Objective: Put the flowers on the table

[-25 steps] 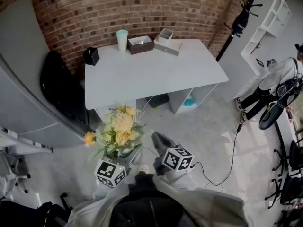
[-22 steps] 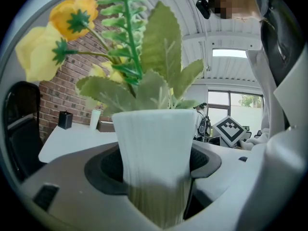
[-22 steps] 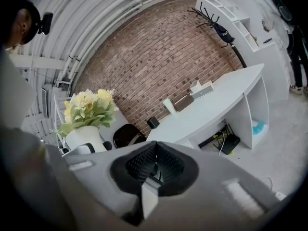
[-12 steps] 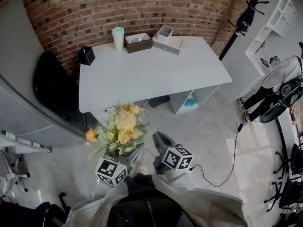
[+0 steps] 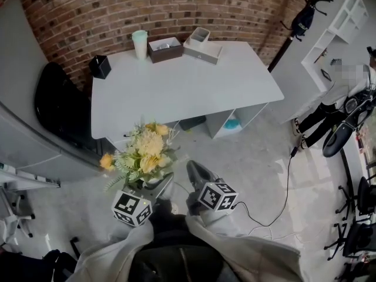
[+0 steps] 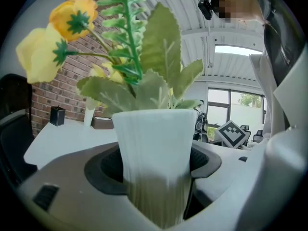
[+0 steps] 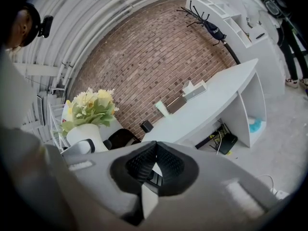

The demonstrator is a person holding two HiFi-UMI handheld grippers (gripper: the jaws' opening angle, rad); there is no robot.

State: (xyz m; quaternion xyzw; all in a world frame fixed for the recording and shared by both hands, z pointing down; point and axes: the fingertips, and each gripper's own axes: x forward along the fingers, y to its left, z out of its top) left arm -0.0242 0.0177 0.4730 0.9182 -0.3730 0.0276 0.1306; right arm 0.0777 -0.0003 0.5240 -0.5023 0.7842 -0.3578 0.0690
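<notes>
Left hand-held gripper (image 6: 155,186): jaws set wide, clamped on both sides of a white ribbed vase (image 6: 154,134). Vase upright. It holds the flowers (image 5: 144,154), yellow blooms with green leaves.

Flowers are carried in the air over the floor (image 5: 247,157), just in front of the near edge of the white counter (image 5: 188,87). They are not on the counter.

Right hand-held gripper (image 7: 155,148): jaw tips together, nothing between them. It is beside the left one, pointing toward the counter.

Back of the counter, along the brick wall (image 5: 176,10): black pot (image 5: 100,66) at the left corner, then a pale cup (image 5: 140,43), a brown box (image 5: 165,49) and a white tray (image 5: 202,44).
</notes>
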